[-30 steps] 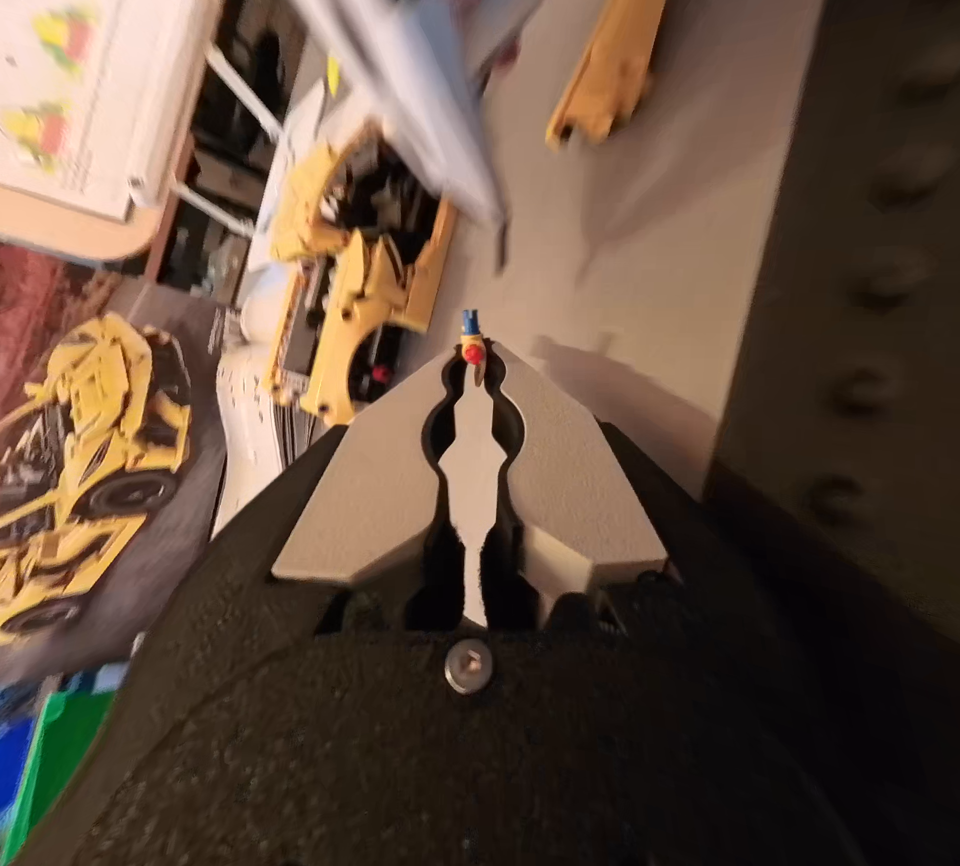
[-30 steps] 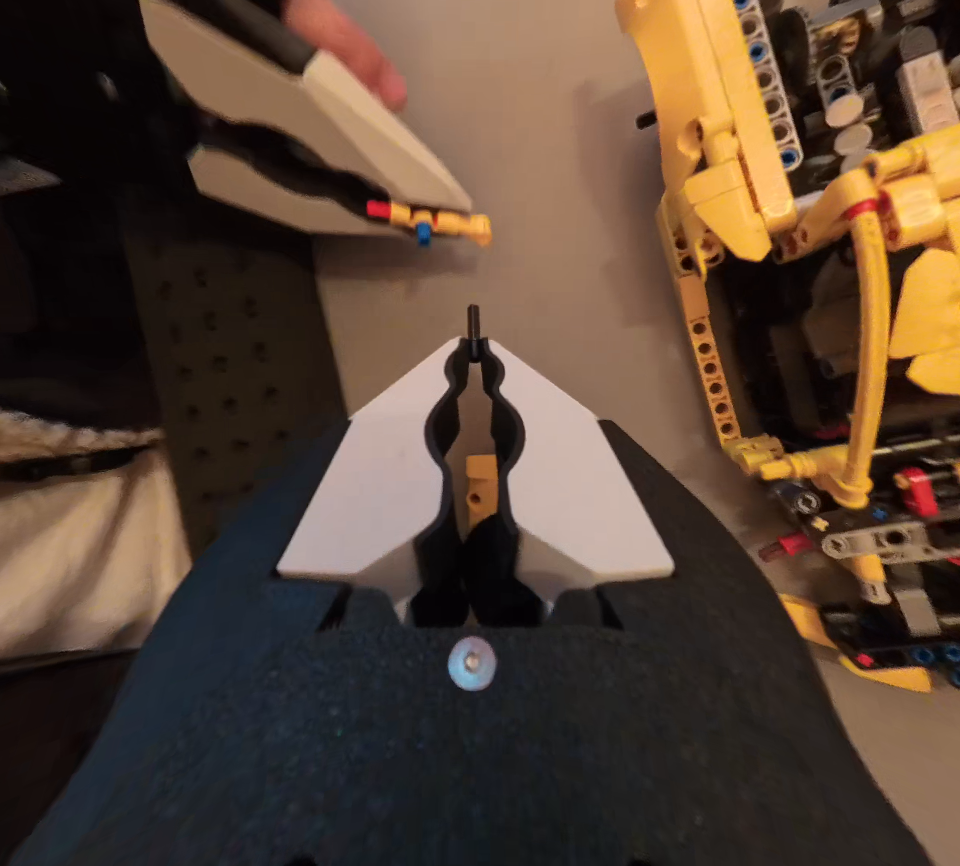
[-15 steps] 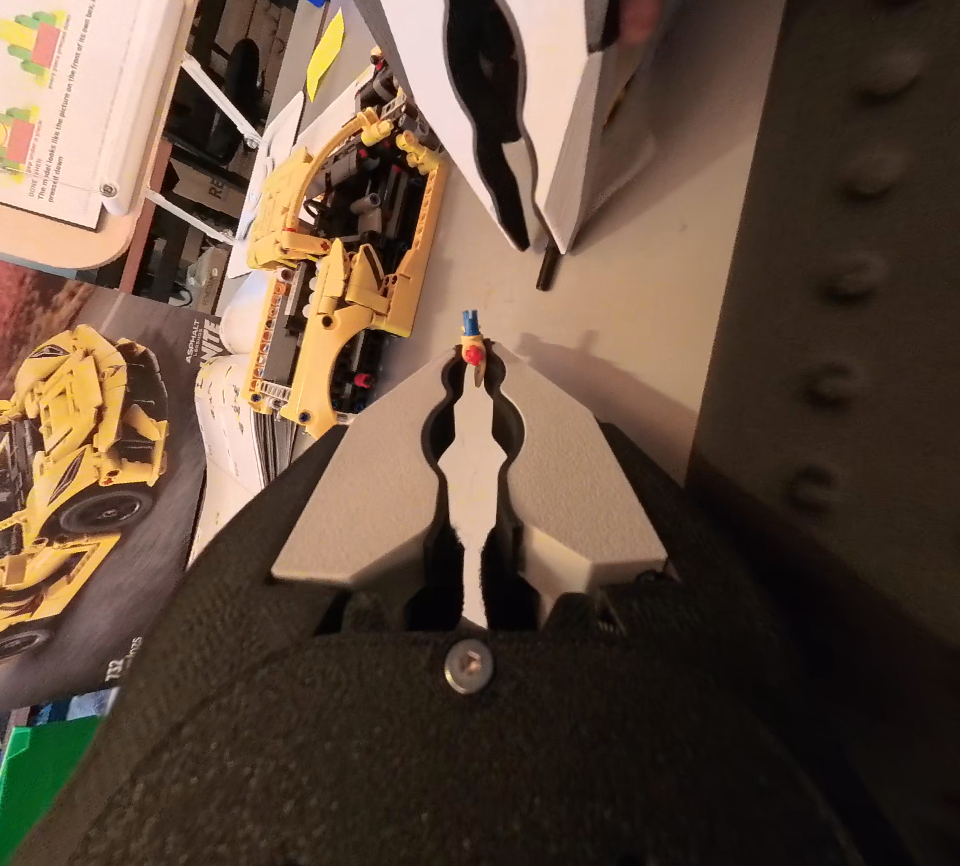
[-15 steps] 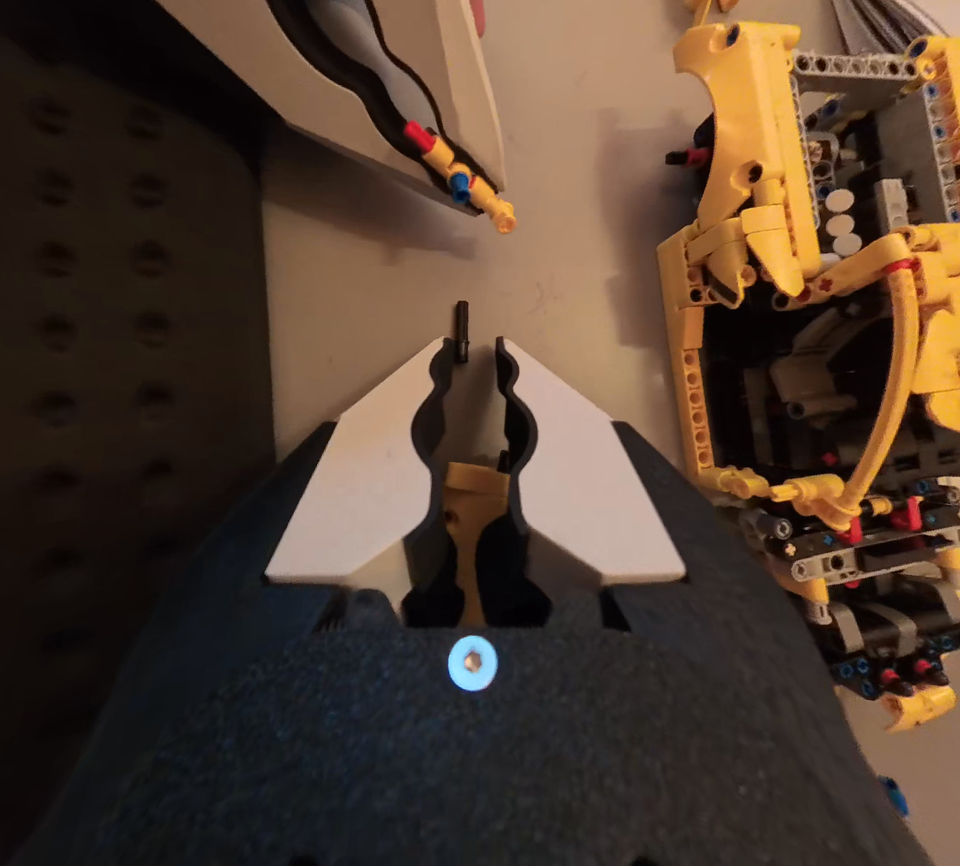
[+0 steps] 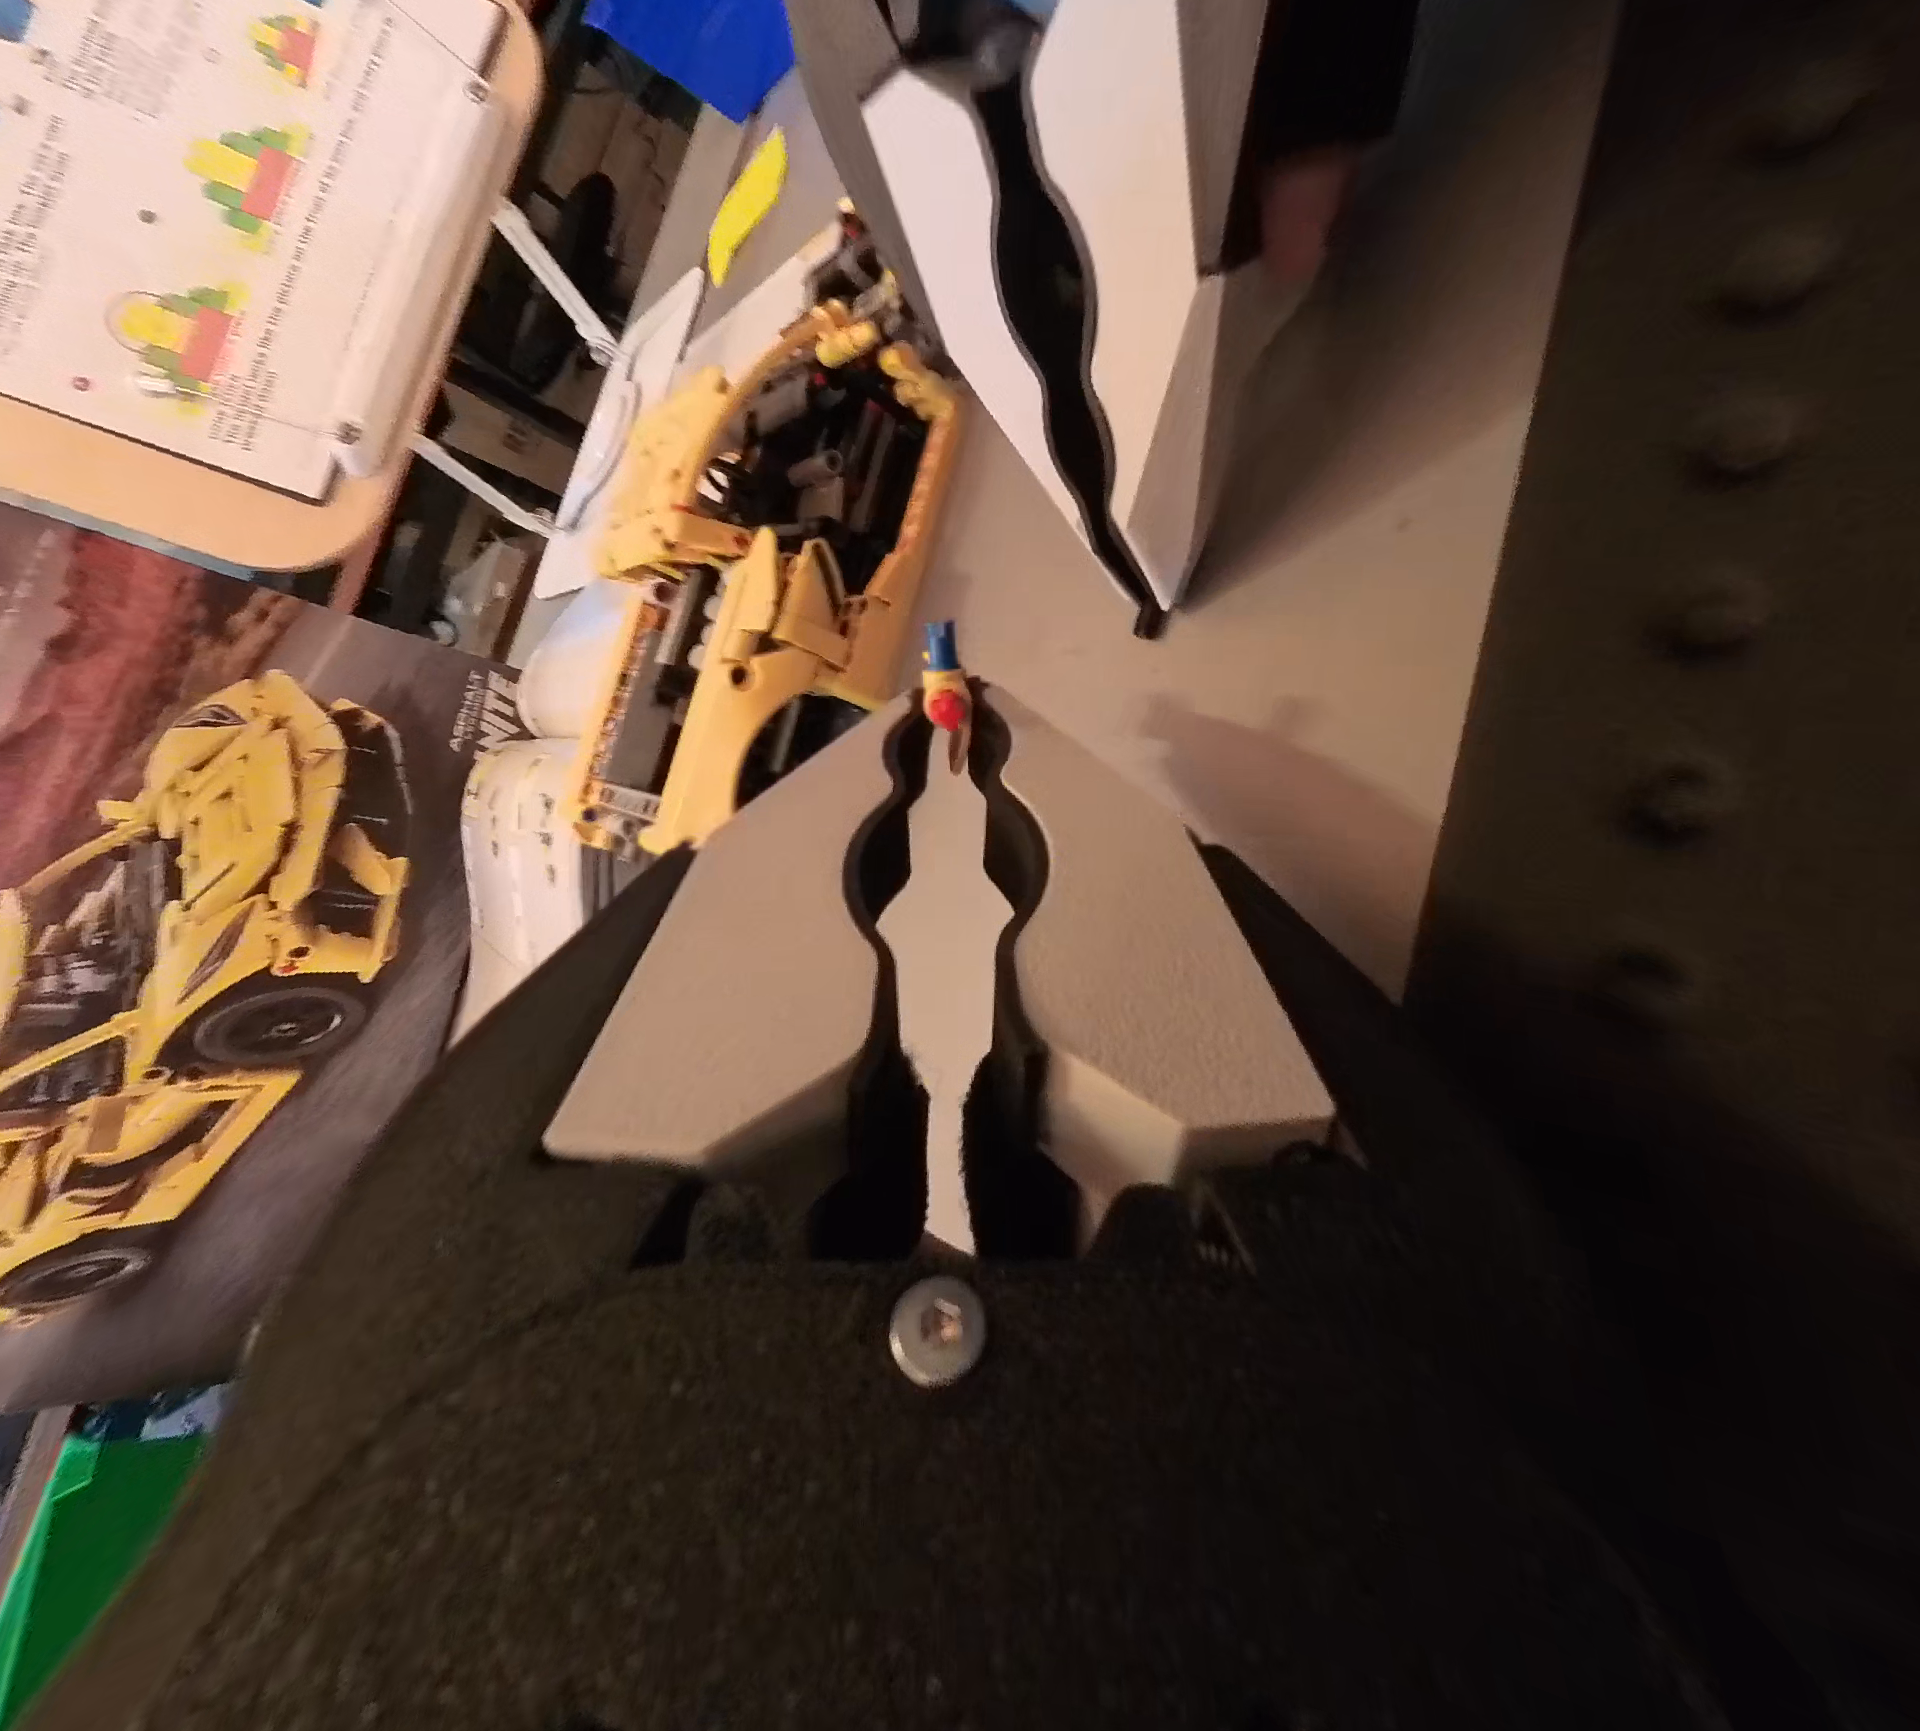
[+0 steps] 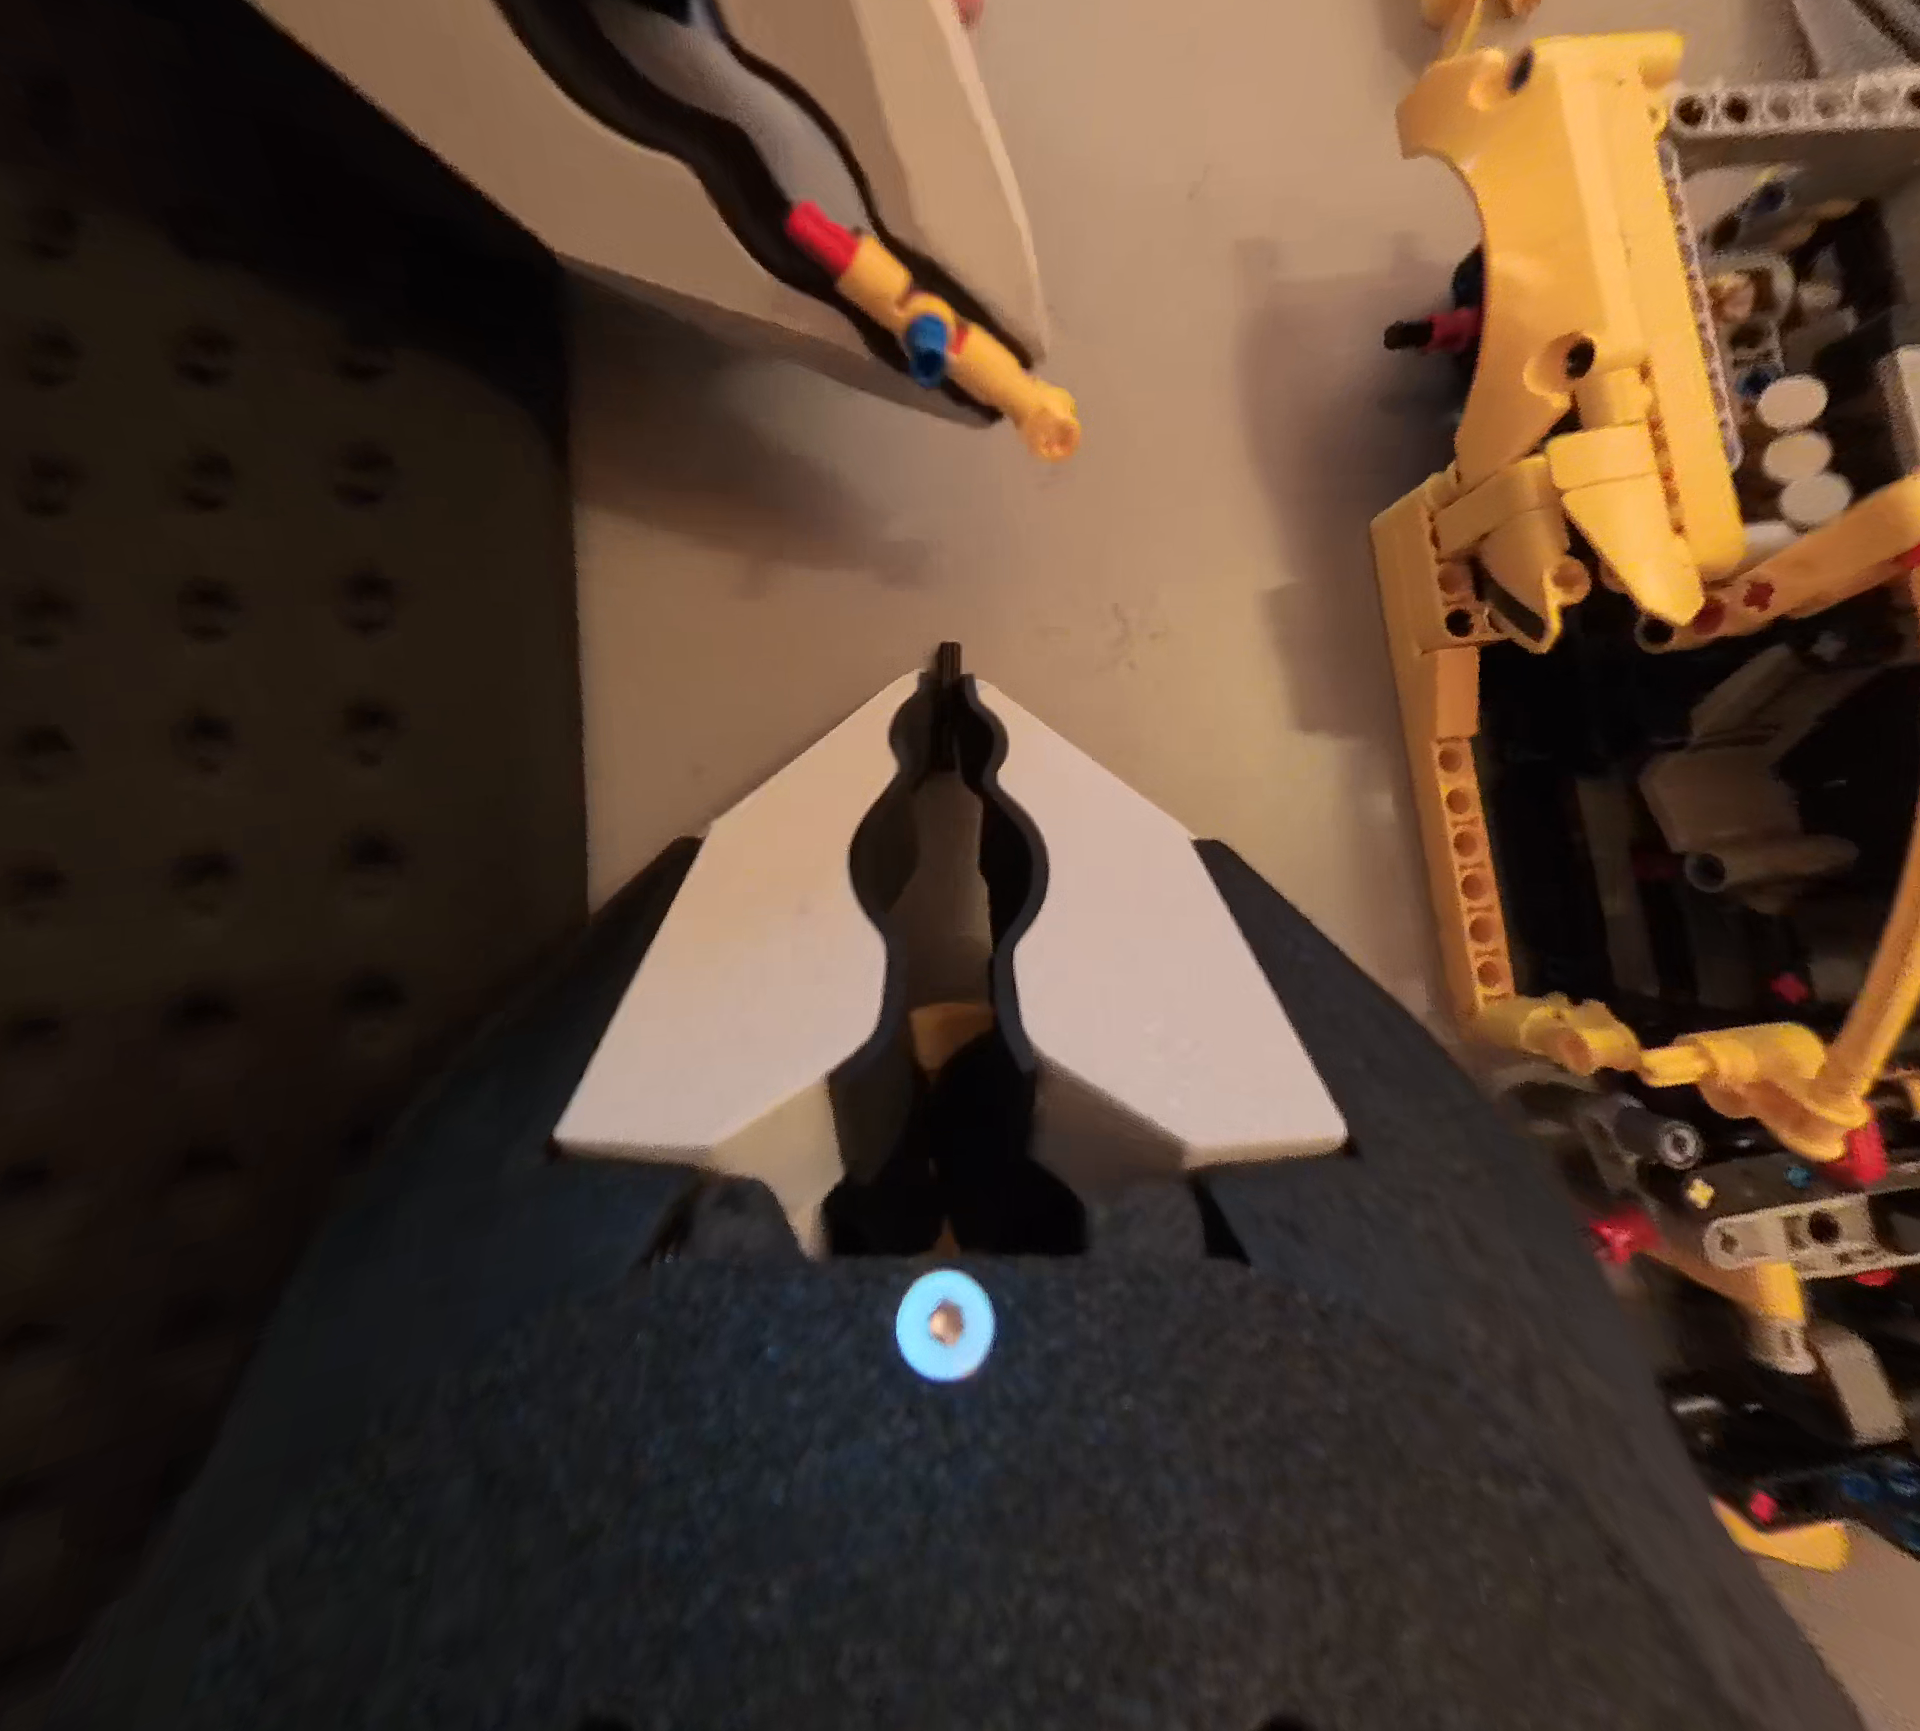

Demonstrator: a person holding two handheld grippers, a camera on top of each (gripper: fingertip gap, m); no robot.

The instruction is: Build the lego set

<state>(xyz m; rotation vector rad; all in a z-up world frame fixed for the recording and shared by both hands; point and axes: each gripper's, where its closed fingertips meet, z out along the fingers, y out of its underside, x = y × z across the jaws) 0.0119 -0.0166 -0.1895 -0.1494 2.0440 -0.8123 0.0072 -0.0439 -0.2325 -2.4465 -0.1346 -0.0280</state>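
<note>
Your left gripper is clamped on a small yellow connector piece; your right gripper pinches a black pin. You're joining these 2: line the pin up with the connector's end hole.

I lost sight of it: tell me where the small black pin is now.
The black pin sits pinched at the tip of the right claw, over the bare table, left of the yellow car.
</note>
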